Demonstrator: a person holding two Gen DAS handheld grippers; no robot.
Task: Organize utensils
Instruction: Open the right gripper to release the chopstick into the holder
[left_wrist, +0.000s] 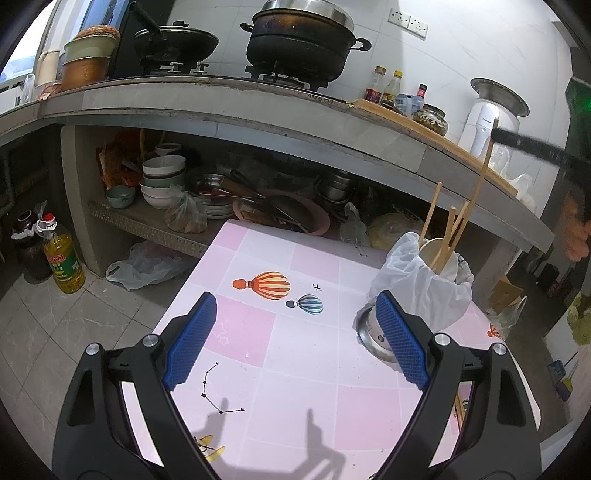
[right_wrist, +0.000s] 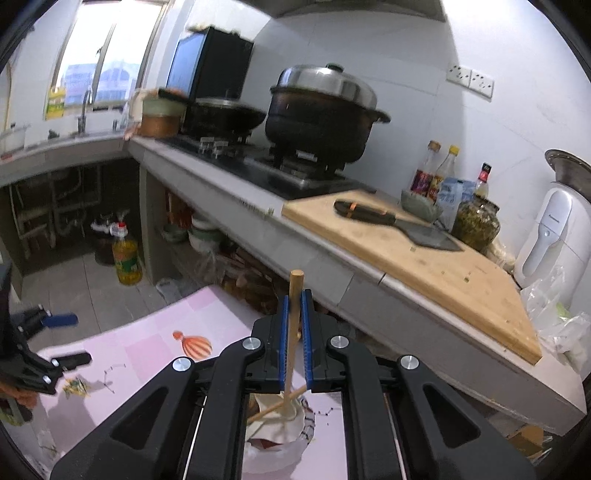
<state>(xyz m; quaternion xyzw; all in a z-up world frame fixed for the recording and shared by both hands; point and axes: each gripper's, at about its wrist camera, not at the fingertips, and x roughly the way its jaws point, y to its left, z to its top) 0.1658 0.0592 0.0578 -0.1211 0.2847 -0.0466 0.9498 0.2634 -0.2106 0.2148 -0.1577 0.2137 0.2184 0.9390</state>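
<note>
Your left tongs (left_wrist: 295, 332) gape wide and empty over the pink table (left_wrist: 306, 354), where no loose utensil shows. Your right tongs (right_wrist: 294, 332) pinch one wooden chopstick (right_wrist: 293, 317) upright above the bag-lined holder (left_wrist: 439, 266) at the table's far right; several chopsticks (left_wrist: 448, 229) already stand inside, so sorting looks nearly finished.

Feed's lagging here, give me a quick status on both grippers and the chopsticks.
Left gripper open, empty, over the table. Right gripper shut on a chopstick, above the cup. More chopsticks in the cup. Nothing blocking.
</note>
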